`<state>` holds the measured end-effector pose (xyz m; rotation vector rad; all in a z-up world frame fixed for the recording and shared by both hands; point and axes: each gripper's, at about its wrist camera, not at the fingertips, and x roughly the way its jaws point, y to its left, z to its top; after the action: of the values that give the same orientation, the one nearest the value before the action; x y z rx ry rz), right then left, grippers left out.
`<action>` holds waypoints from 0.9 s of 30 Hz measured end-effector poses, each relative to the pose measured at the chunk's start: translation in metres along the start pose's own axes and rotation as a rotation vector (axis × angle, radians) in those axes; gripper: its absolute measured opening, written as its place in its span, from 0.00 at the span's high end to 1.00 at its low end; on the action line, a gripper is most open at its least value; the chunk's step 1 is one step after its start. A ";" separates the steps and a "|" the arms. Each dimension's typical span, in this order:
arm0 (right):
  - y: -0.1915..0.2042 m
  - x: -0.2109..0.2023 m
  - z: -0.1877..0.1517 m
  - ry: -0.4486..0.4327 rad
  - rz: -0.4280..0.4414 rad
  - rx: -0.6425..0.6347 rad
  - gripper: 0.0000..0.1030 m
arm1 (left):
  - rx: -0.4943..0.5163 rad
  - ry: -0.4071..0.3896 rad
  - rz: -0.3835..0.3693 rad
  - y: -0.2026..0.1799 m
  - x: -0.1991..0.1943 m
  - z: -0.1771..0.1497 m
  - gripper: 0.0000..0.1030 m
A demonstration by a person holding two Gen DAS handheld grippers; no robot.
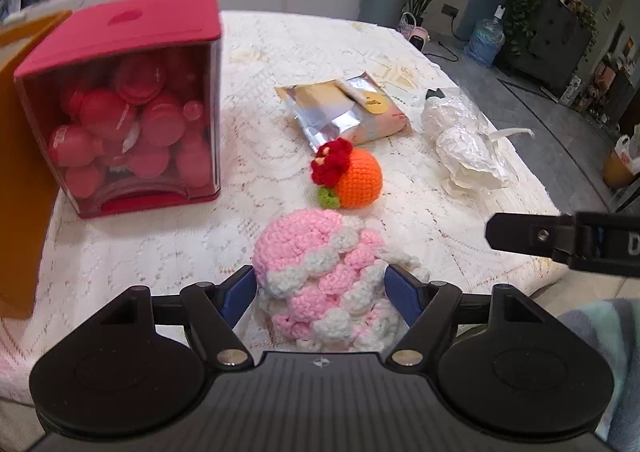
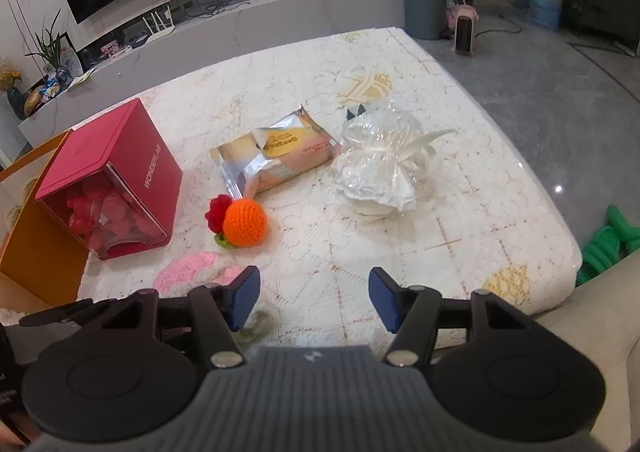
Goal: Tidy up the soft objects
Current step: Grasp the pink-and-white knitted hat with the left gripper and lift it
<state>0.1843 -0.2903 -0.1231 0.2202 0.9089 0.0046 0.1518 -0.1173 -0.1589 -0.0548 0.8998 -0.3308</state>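
A pink and white crochet toy (image 1: pixel 324 280) lies on the lace-covered table between the blue pads of my left gripper (image 1: pixel 320 292); the jaws stand around it, and I cannot tell whether they press it. It also shows in the right wrist view (image 2: pixel 188 272), partly hidden behind the left gripper. An orange crochet ball with a red flower (image 1: pixel 352 176) (image 2: pixel 240 222) lies just beyond it. My right gripper (image 2: pixel 314 298) is open and empty above the table's near edge; it also shows in the left wrist view (image 1: pixel 560 240) at the right.
A red box of pink capsules (image 1: pixel 128 104) (image 2: pixel 116 180) stands at the left, beside an orange board (image 1: pixel 20 156). A foil snack packet (image 1: pixel 348 112) (image 2: pixel 280 152) and a crumpled clear plastic bundle (image 1: pixel 464 140) (image 2: pixel 380 164) lie further back. The table edge (image 2: pixel 560 252) drops off at the right.
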 end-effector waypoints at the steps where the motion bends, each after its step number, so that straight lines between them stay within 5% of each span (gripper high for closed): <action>1: 0.000 0.001 0.000 0.006 0.006 0.002 0.42 | 0.030 -0.015 0.010 -0.005 -0.001 -0.002 0.17; 7: -0.001 0.004 0.001 0.024 0.026 0.000 0.42 | 0.059 -0.028 0.003 -0.010 -0.005 -0.003 0.33; 14: -0.001 0.004 0.001 0.029 0.027 0.003 0.41 | 0.078 -0.051 0.003 -0.015 -0.014 0.006 0.81; 27: -0.013 0.013 0.041 -0.031 -0.064 0.058 0.20 | 0.078 -0.172 -0.069 -0.026 -0.039 0.056 0.81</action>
<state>0.2230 -0.3097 -0.1119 0.2441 0.8853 -0.0845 0.1661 -0.1352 -0.0898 -0.0412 0.7148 -0.4186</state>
